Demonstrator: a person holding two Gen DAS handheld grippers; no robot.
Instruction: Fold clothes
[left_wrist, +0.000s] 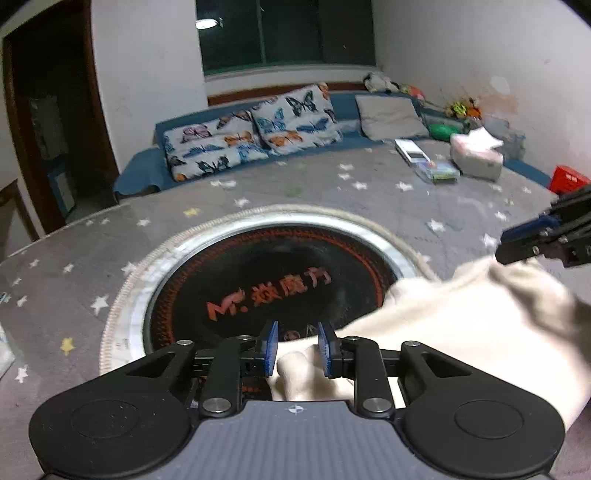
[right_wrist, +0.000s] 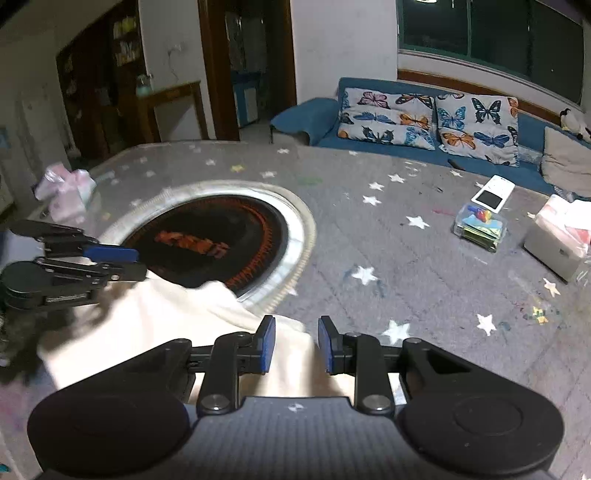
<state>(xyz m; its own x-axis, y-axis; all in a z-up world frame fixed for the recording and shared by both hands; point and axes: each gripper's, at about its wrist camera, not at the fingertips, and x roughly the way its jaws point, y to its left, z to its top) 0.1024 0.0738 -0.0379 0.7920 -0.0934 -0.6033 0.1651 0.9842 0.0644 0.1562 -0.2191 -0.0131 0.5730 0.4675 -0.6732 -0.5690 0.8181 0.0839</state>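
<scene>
A cream garment (left_wrist: 461, 332) lies bunched on the grey star-patterned table (left_wrist: 258, 192), partly over the black round hotplate (left_wrist: 266, 273) set in its middle. My left gripper (left_wrist: 297, 349) has a lump of the garment filling the gap between its blue pads. My right gripper (right_wrist: 297, 345) also has the cream garment (right_wrist: 159, 321) packed between its pads. The cloth's edge runs stretched from one gripper to the other. In the left wrist view the right gripper (left_wrist: 506, 245) sits at the cloth's far corner. The right wrist view shows the left gripper (right_wrist: 136, 264) at the opposite corner.
A tissue box (right_wrist: 557, 240), a clear plastic box (right_wrist: 480, 227) and a white device (right_wrist: 493, 194) sit on the table's far right. A pink bag (right_wrist: 66, 192) is at its left edge. A blue sofa with butterfly cushions (left_wrist: 251, 133) stands behind; a red box (left_wrist: 569, 179) is at right.
</scene>
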